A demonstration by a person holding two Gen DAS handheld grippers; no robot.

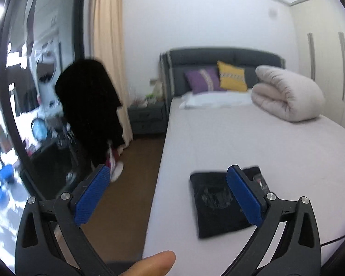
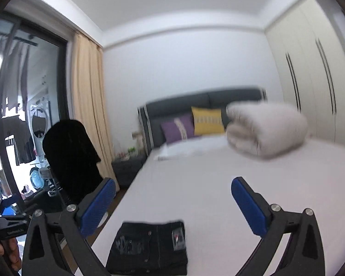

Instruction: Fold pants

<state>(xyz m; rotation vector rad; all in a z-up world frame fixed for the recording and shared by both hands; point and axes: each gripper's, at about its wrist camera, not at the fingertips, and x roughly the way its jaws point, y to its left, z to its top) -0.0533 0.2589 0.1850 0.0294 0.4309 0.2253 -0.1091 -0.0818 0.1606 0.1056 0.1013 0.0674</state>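
The black pants [image 1: 215, 203] lie folded into a compact rectangle near the foot of the white bed [image 1: 253, 142]. In the right wrist view the same folded pants [image 2: 149, 248] show a label and a faded print on top. My left gripper [image 1: 168, 172] hangs above the bed's near corner, jaws wide open and empty, its right finger in front of the pants. My right gripper [image 2: 173, 185] is also raised well above the pants, open with nothing between its blue pads. A person's fingertip [image 1: 156, 262] shows at the bottom edge.
A rolled white duvet [image 1: 287, 92] and purple and yellow cushions [image 1: 218, 80] lie at the head of the bed. A dark garment [image 1: 89, 105] hangs at the left by a beige curtain [image 1: 105, 34] and glass door. A wardrobe [image 2: 310, 69] lines the right wall.
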